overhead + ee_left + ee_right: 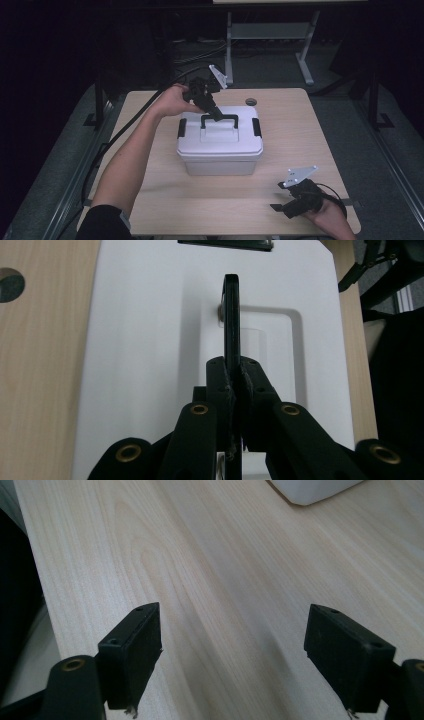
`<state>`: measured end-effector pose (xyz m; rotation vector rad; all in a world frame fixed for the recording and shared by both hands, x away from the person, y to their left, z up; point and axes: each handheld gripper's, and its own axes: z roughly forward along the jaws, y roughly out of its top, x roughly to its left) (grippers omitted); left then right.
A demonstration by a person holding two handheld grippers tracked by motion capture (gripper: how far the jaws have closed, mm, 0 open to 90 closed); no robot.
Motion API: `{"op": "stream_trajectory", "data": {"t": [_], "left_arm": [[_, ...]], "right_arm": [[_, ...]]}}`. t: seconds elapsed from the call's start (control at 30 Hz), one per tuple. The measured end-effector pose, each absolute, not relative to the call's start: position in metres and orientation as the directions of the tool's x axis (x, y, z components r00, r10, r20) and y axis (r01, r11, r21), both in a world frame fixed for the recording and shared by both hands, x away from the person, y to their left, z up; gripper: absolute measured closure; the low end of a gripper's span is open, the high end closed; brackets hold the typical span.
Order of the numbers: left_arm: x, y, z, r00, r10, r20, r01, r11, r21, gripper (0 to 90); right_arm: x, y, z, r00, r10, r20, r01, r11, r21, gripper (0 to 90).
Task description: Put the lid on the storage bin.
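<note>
A white plastic box (220, 152) with black side latches stands in the middle of the wooden table (295, 130). Its black carry handle (227, 118) (231, 315) is raised upright over the lid (150, 340). My left gripper (216, 115) (234, 377) reaches in from the far left side and is shut on the handle, with the bar pinched between its pads. My right gripper (278, 207) (232, 655) rests low near the table's front right corner, open, nothing between its fingers, above bare wood.
A round cable hole (250, 101) (9, 285) sits in the table behind the box. A corner of the box (315, 490) lies ahead of the right gripper. Beyond the table stands a metal desk frame (270, 35) on a dark floor.
</note>
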<state>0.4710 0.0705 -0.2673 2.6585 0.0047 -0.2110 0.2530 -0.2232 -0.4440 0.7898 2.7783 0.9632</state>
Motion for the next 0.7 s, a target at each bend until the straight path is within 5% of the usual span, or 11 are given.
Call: {"op": "stream_trajectory", "data": {"t": [0.7], "left_arm": [[0.4701, 0.0667, -0.2766, 0.990, -0.017, -0.139, 0.044, -0.903, 0.427, 81.7]], "right_arm": [[0.2526, -0.2230, -0.4441, -0.861, 0.503, 0.073, 0.440, 0.667, 0.601, 22.4]]}}
